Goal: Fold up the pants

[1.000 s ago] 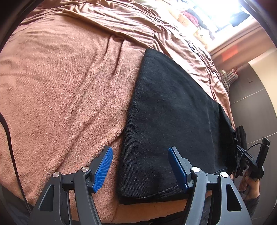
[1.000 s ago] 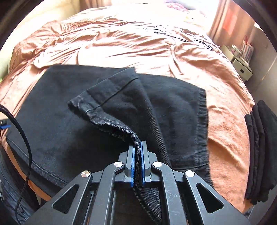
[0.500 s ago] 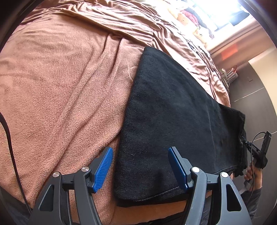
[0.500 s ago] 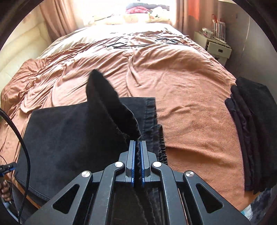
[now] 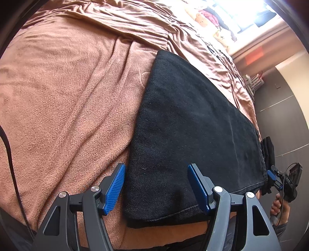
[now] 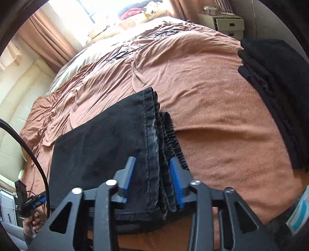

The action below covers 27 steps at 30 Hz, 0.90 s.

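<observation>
The black pants (image 5: 193,125) lie folded flat on the brown bedspread (image 5: 67,96). My left gripper (image 5: 155,188) is open and straddles the near folded end of the pants, its blue pads (image 5: 115,190) just above the cloth. In the right wrist view the pants (image 6: 100,141) show their stacked hem edges (image 6: 154,139) at the right end. My right gripper (image 6: 152,180) is open there, with its pads on either side of the hem stack. It holds nothing.
A pile of folded black clothes (image 6: 276,83) sits at the bed's right edge. Pillows and clothes (image 6: 135,15) lie by the window at the head of the bed. A white nightstand (image 6: 226,25) stands beyond. The bed's near edge is just below both grippers.
My right gripper carried the pant leg end over, laid it flat on the stack, and opened. The left gripper stayed open in place.
</observation>
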### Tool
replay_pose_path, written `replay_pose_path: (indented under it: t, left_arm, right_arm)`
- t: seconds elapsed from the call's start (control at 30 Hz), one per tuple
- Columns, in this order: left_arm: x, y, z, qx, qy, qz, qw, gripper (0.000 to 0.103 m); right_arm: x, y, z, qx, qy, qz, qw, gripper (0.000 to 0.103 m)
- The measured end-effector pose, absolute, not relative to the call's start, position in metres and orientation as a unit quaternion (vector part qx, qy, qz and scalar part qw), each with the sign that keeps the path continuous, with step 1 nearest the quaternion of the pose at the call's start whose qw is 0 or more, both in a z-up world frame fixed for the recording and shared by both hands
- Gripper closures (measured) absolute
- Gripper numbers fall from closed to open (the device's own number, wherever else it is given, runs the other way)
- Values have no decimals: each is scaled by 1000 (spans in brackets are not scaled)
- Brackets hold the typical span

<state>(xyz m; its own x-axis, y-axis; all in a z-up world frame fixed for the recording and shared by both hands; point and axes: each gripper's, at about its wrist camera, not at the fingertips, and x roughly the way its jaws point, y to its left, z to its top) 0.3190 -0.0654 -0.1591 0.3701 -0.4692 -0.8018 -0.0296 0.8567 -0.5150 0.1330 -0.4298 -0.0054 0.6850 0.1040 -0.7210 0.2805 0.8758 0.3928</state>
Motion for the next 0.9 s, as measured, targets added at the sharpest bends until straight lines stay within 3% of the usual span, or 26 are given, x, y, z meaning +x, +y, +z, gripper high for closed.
replay_pose_path:
  t: [0.4,0.73,0.77,0.83,0.87,0.9]
  left_arm:
    - [312,-65,-157,-233,540,-139,797,35]
    - [310,-66,-156,-230,541,-134,798,35]
    - [310,-66,-156,-228,541,-133,798,35]
    - [310,-67,-156,-227,542,-131,799,35]
    - [310,-68,-157,-226,542,-130,799,35]
    - [310,-68,-157,-225,542,-129,799,35]
  right_arm:
    - [91,-468,-69,411,371,-2,833,48]
    - [79,-497,-95,502,299,40,811,47]
    - [79,-500,-97,503,296,39,811,49]
    - [79,-503,-98,494,298,28,817,63]
    - [80,-506,-99,487,303,19,819,84]
    - [78,-506,-100,484,308,13,819,93]
